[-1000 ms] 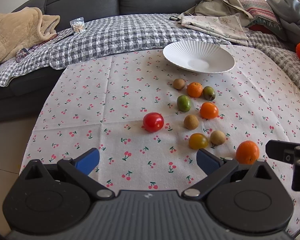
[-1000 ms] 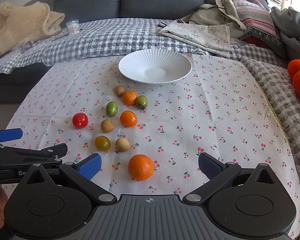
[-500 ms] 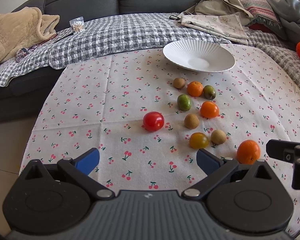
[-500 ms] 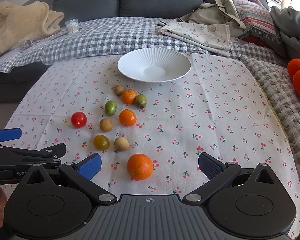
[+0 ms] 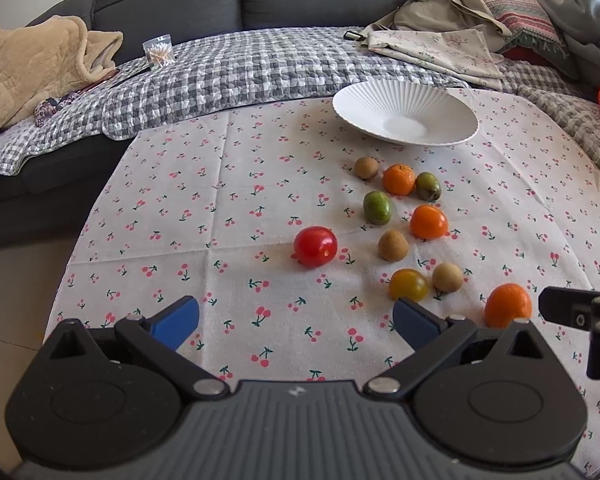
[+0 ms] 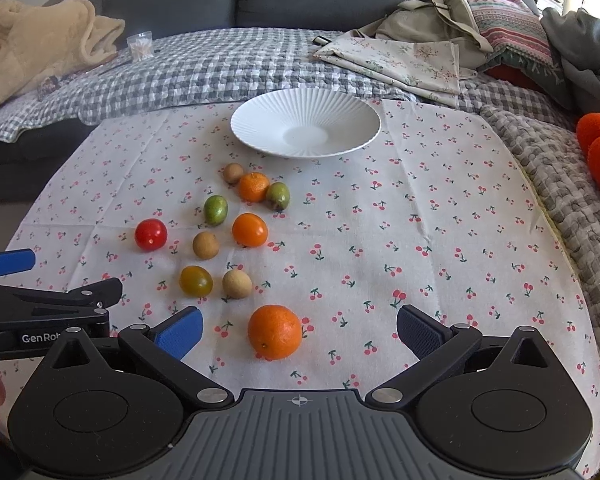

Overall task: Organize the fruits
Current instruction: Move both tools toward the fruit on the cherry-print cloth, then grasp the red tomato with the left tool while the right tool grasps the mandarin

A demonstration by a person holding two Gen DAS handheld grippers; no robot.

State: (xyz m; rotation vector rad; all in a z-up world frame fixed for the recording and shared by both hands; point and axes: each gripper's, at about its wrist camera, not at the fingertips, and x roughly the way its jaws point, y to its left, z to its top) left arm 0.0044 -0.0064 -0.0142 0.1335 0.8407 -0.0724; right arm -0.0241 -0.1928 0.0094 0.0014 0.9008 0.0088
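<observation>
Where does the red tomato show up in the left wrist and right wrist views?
Left wrist: red tomato sits near picture centre, left of the fruit cluster.
Right wrist: red tomato lies at left, the leftmost fruit.
Shared landmark: the white ribbed plate beyond the fruit in both views.

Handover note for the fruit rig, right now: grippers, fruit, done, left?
Left gripper: jaws open, empty, low over the cloth short of the red tomato.
Right gripper: jaws open, empty, the big orange sits between them, ungrasped.
White plate: nothing in it, at the far side of the cloth.
Done: nothing placed.
Left: all ten fruits lie loose on the tablecloth; probably start with the big orange.
</observation>
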